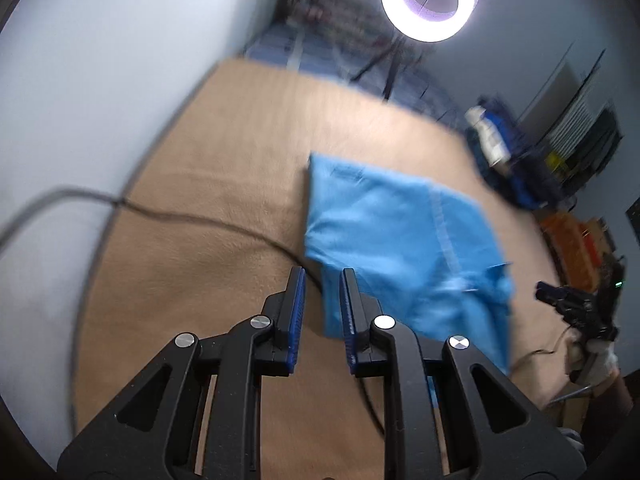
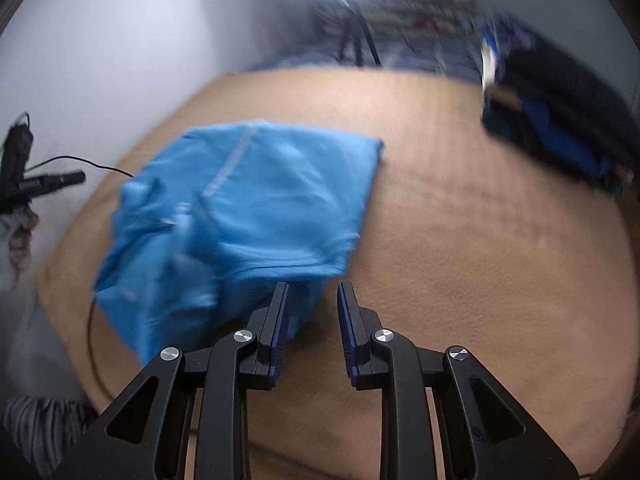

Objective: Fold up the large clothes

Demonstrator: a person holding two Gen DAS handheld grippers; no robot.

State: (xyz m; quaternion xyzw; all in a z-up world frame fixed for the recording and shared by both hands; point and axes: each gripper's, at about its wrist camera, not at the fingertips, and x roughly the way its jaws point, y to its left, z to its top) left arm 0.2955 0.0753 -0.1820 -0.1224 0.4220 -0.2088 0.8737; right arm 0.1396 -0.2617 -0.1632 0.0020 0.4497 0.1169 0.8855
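Observation:
A blue garment (image 1: 404, 240) lies folded into a rough rectangle on the tan bed cover (image 1: 224, 168). My left gripper (image 1: 322, 276) is open and empty, hovering over the garment's near left corner. In the right wrist view the same garment (image 2: 256, 200) lies left of centre. My right gripper (image 2: 312, 290) is open and empty, above the garment's near right corner and the tan cover (image 2: 460, 240). The right gripper (image 1: 576, 308) also shows at the far right of the left wrist view. The left gripper (image 2: 40, 184) shows at the far left of the right wrist view. Both views are motion-blurred.
A black cable (image 1: 192, 220) runs across the cover toward the garment. A ring light (image 1: 430, 0) on a tripod stands beyond the bed. A pile of dark and blue things (image 2: 552, 120) sits at the far right edge. A white wall (image 1: 80, 80) lies left.

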